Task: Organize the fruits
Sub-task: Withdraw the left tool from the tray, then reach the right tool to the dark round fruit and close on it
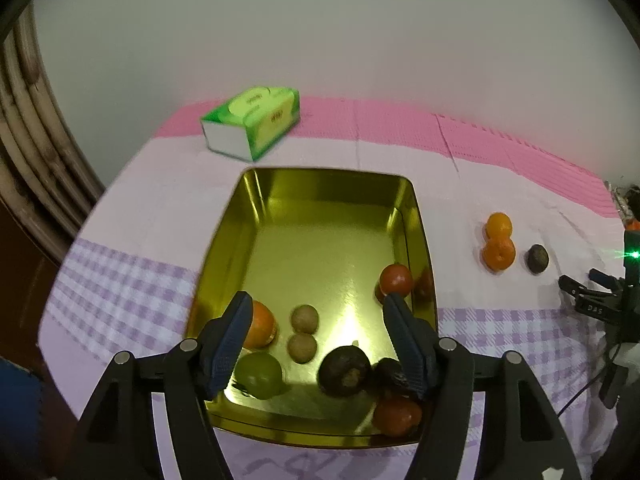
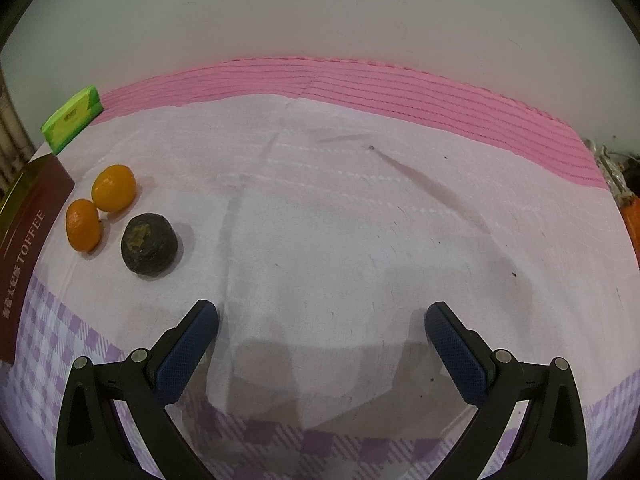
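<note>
A gold tin tray point(image 1: 320, 196) holds several fruits: an orange point(image 1: 262, 324), a green fruit point(image 1: 260, 374), two small tan fruits point(image 1: 304, 318), a dark fruit point(image 1: 346, 370) and two red fruits point(image 1: 396, 280). My left gripper point(image 1: 316, 306) is open and empty above the tray's near half. On the cloth lie two oranges point(image 2: 114, 188) point(image 2: 83, 225) and a dark fruit point(image 2: 149, 244), also in the left wrist view point(image 1: 537, 258). My right gripper point(image 2: 322, 312) is open and empty, to the right of them.
A green tissue box point(image 1: 254, 120) stands behind the tray, also in the right wrist view point(image 2: 72, 118). The tray's brown side point(image 2: 28, 240) shows at the left. A pink mat point(image 2: 360, 88) lines the table's far edge. The right gripper's body point(image 1: 600, 304) is at right.
</note>
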`<state>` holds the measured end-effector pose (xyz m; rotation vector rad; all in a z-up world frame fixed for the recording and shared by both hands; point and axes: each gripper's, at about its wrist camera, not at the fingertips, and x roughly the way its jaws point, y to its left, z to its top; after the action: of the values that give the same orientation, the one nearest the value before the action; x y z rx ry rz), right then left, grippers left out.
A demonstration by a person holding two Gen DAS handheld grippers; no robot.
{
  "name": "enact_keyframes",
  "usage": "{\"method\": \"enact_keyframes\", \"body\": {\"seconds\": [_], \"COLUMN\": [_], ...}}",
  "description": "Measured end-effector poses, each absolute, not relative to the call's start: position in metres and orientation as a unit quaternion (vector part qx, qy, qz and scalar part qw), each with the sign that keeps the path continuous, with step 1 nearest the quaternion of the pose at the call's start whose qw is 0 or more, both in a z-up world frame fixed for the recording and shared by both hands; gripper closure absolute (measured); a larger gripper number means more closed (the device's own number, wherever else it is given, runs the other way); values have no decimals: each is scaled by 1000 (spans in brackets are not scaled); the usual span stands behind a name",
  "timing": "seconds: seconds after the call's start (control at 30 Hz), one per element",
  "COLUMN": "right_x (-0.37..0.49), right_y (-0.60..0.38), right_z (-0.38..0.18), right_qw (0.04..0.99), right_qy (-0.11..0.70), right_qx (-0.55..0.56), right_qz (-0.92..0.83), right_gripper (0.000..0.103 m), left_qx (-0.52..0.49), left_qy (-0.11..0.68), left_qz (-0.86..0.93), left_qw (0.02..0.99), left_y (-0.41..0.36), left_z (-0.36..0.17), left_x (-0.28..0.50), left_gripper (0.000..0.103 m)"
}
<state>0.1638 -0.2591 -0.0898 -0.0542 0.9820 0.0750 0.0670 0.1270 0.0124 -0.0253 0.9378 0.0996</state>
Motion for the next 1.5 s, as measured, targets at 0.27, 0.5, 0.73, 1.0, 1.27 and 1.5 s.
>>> {"method": "enact_keyframes", "body": {"seconds": [0.27,0.5,0.73,1.0,1.27,1.5], "right_x": [150,145,156,172,178,178], "right_y": [-233,-197,-175,-168,-161,-154], "right_z": [-63,-43,-54,-68,-77,-76], "right_qw": [897,904,891,880,876,876], "right_qy": [434,412,435,457,464,463], "right_qx": [-59,-72,-67,-57,-55,-70], "right_qz": [50,94,113,117,118,112], "right_gripper": [7,7,21,43,54,64], "left_qx": [-23,-36,-62,-87,-102,-109], "left_qy": [448,458,469,475,484,486], "left_qz": [72,125,153,172,180,181], "left_qw": [891,879,868,859,850,848], "left_y": [144,171,199,222,233,236], "left_z": [19,18,16,11,2,-1], "left_x": [62,61,54,48,41,38], "left_gripper": [35,30,28,22,22,22]}}
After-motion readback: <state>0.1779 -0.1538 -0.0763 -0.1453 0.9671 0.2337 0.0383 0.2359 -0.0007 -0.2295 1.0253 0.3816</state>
